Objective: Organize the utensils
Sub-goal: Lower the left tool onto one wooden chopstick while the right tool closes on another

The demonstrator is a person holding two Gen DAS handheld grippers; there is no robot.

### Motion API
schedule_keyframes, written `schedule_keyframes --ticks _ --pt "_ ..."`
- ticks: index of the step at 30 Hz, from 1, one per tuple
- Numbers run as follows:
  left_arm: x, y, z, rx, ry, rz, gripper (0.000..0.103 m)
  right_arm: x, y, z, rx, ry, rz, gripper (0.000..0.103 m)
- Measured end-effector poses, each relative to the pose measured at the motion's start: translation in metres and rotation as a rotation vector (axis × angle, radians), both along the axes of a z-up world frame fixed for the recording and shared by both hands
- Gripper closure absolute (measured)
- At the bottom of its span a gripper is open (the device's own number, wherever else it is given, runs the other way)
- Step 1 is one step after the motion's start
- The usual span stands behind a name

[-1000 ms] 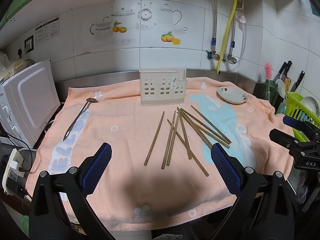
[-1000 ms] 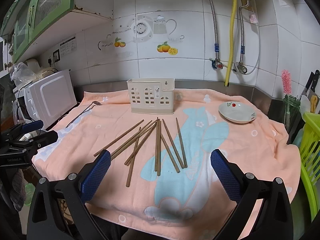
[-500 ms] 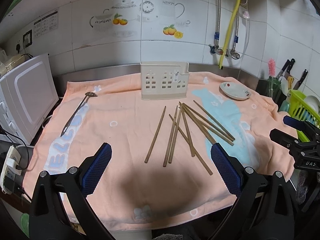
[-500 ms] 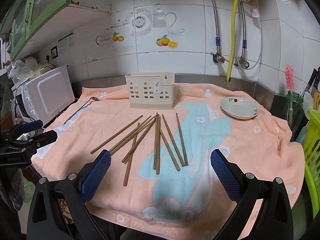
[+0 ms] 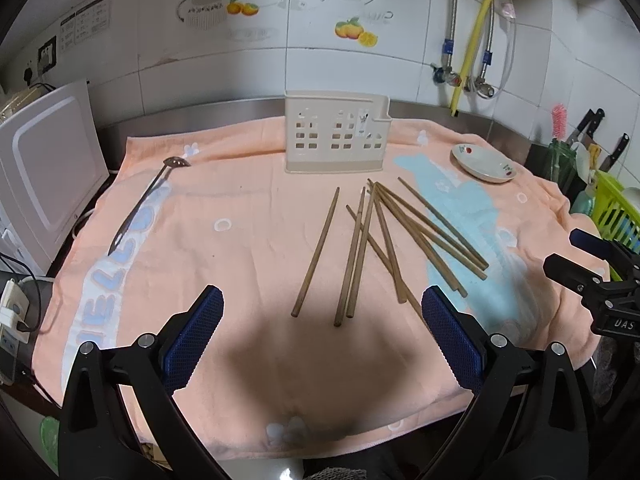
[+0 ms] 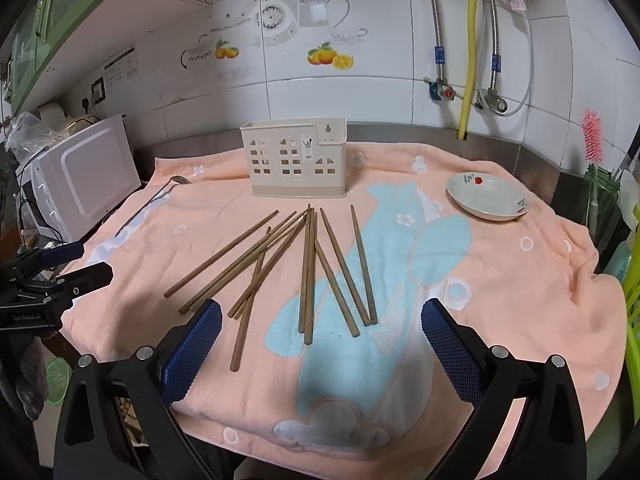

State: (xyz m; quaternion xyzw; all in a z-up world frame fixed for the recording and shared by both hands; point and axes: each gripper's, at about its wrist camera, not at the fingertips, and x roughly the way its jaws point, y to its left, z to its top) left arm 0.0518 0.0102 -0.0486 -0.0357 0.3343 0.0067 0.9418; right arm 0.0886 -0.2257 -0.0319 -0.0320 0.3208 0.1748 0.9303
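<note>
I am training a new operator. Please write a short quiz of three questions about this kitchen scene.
1. True or false: the left claw is shut on a chopstick.
2. Where does the slotted spoon lie? A) inside the utensil holder B) on the towel, left of the chopsticks C) in the small dish
3. Fill in: the chopsticks lie loose on the towel in front of the ______.

Key: 1 false, both it and the right claw are open and empty; 2 B; 3 utensil holder.

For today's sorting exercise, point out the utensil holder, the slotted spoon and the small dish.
utensil holder [image 5: 335, 140], left wrist view, front wall.
slotted spoon [image 5: 144, 205], left wrist view, mid-handle.
small dish [image 6: 486, 196], right wrist view, inner bowl.
</note>
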Motion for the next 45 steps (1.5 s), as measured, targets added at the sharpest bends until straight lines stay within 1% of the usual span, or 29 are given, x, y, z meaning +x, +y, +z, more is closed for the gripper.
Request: schedule_keyframes --ticks 8,21,29,34,37,38,39,41,43,44,45 --pt "0.019 0.004 -0.013 -0.006 0.045 -0.001 0.005 0.017 0.003 -0.012 0.000 0.031 -0.003 0.006" --pt "0.054 0.020 -0.045 -0.032 0.128 0.014 0.005 0.054 0.008 -0.033 -0.015 0.078 -0.010 0.006" --pt "0.071 0.026 -0.060 -0.049 0.158 0.009 0.006 0.076 0.004 -0.047 -0.027 0.108 -0.033 0.007" --pt "0.079 0.024 -0.065 -0.051 0.166 -0.008 0.010 0.087 0.000 -0.054 -0.017 0.127 -0.048 0.007" --pt "0.083 0.024 -0.069 -0.054 0.177 -0.009 0.014 0.092 -0.001 -0.057 -0.019 0.131 -0.053 0.008" --pt "0.085 0.024 -0.070 -0.056 0.181 -0.007 0.017 0.094 -0.002 -0.057 -0.016 0.131 -0.056 0.011" --pt "0.086 0.026 -0.071 -0.059 0.183 -0.005 0.021 0.095 -0.003 -0.057 -0.008 0.133 -0.058 0.015" --pt "0.087 0.028 -0.073 -0.062 0.184 -0.002 0.024 0.100 -0.004 -0.059 0.003 0.145 -0.057 0.018" --pt "0.089 0.030 -0.074 -0.062 0.187 -0.005 0.030 0.103 -0.004 -0.061 -0.001 0.149 -0.060 0.020" --pt "0.090 0.031 -0.075 -0.063 0.189 -0.003 0.034 0.105 -0.005 -0.062 -0.001 0.151 -0.062 0.021" --pt "0.091 0.032 -0.076 -0.066 0.192 -0.004 0.038 0.107 -0.006 -0.063 -0.001 0.154 -0.067 0.026"
